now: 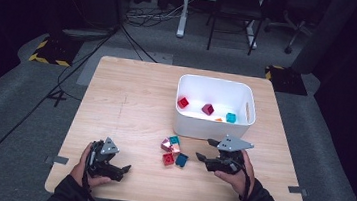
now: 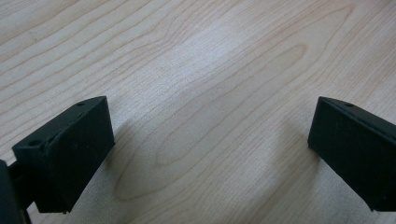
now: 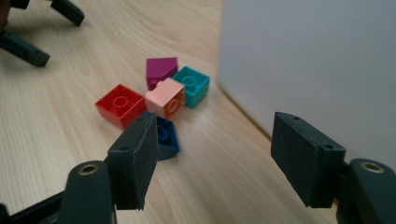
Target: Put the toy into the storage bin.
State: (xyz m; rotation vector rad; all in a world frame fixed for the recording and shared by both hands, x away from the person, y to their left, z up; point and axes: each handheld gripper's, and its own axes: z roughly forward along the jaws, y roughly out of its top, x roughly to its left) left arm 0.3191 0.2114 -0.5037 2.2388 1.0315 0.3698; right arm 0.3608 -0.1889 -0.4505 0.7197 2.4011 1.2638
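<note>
The blue brick (image 3: 166, 135) is half hidden behind the right gripper's (image 3: 212, 156) near jaw in the right gripper view, so its far edge and studs are hard to read. From the high view the bin's (image 1: 211, 129) front wall cuts off part of an orange piece inside, next to a red brick (image 1: 183, 102), a magenta one (image 1: 207, 109) and a teal one (image 1: 231, 117).

5 plastic bricks sit bunched on the table (image 1: 131, 100) just in front of the bin: red (image 3: 120, 104), pink (image 3: 165, 101), purple (image 3: 161, 70), teal (image 3: 192, 85) and the blue one. They are blocky, glossy, with round studs; the pink one lies tipped on its side, touching its neighbours.

The right gripper (image 1: 207, 155) hangs low beside the pile, jaws spread wide with nothing between them, the bricks ahead of its left pad. The left gripper (image 1: 120, 168) rests near the table's front edge, well apart from the pile, jaws also wide over bare wood (image 2: 205, 93).

The pads are matte black and rectangular. The bin is smooth white plastic with rounded corners and a slot handle. The tabletop is pale wood grain; grey carpet, cables and chair legs lie in the dim room beyond.
</note>
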